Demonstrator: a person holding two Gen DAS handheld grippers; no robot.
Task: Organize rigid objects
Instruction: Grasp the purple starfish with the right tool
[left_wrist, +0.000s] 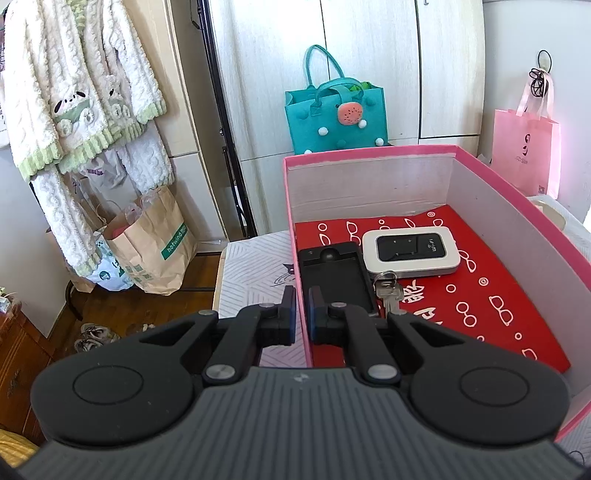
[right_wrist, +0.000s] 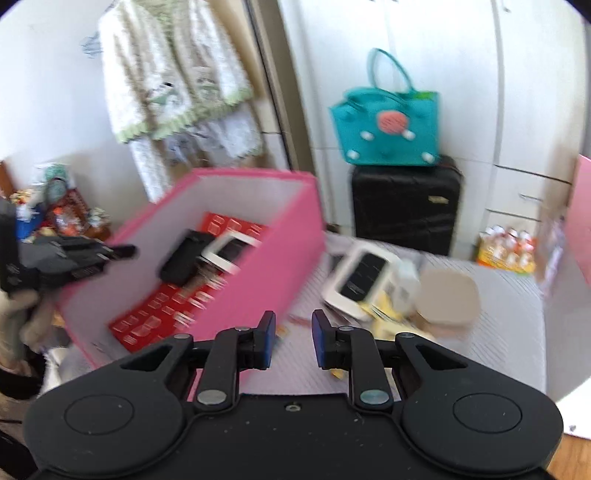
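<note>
A pink box (left_wrist: 524, 206) with a red patterned lining stands on the table. Inside lie a black case (left_wrist: 338, 275), a white Wi-Fi router (left_wrist: 412, 251) and a key (left_wrist: 389, 291). My left gripper (left_wrist: 302, 306) is shut on the box's left wall, one finger inside and one outside. In the blurred right wrist view the box (right_wrist: 258, 266) is at left, with the left gripper (right_wrist: 85, 254) at its edge. My right gripper (right_wrist: 293, 336) is open and empty above the table. A second white device (right_wrist: 360, 284) and a beige round lid (right_wrist: 447, 295) lie beyond it.
A teal felt bag (right_wrist: 388, 122) sits on a black suitcase (right_wrist: 406, 206) against white cupboards. A pink bag (left_wrist: 524, 151) hangs at right. Paper bags (left_wrist: 155, 243) stand on the wooden floor at left under hanging white clothes (left_wrist: 81, 92). Small bottles (right_wrist: 506, 247) stand far right.
</note>
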